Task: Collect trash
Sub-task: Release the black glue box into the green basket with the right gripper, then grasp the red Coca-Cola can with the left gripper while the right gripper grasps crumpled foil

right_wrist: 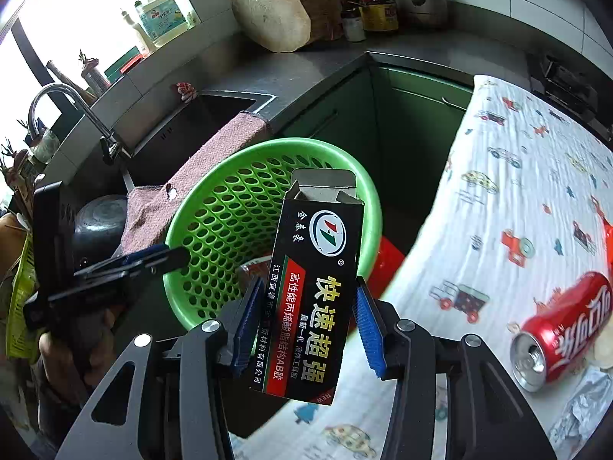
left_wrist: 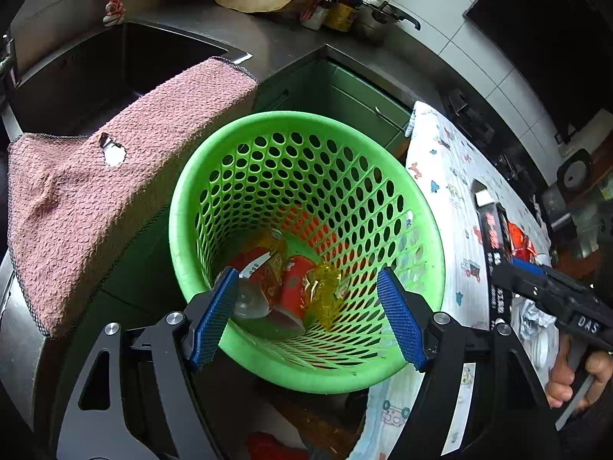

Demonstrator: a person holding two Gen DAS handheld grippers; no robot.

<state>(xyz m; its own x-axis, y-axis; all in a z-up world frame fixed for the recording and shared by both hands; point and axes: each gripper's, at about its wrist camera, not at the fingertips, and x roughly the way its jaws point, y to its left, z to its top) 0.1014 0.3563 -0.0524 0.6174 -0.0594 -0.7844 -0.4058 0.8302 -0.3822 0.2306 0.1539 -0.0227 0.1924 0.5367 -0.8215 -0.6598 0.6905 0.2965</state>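
Below the empty, parted left gripper (left_wrist: 306,314), wrappers lay binned in the basket (left_wrist: 180,230); the right gripper (right_wrist: 306,329) clamped a box (right_wrist: 310,287); a can (right_wrist: 563,326) remained.

The green basket (left_wrist: 306,253) stands open beside the desk, its walls full of round holes. At its bottom lie a red paper cup (left_wrist: 293,291) on its side, a crumpled yellow clear wrapper (left_wrist: 325,291), a clear plastic piece (left_wrist: 249,301) and a red printed wrapper (left_wrist: 264,264), all bunched together. My right claw (right_wrist: 308,326) is clamped on a black carton (right_wrist: 310,291) with gold and white lettering and a red stripe; it is held nearly upright, slightly tilted, its top flaps open. On the desk's patterned cloth a red soda can (right_wrist: 563,329) lies on its side, opened end towards me, with crumpled foil (right_wrist: 582,410) just beside it.
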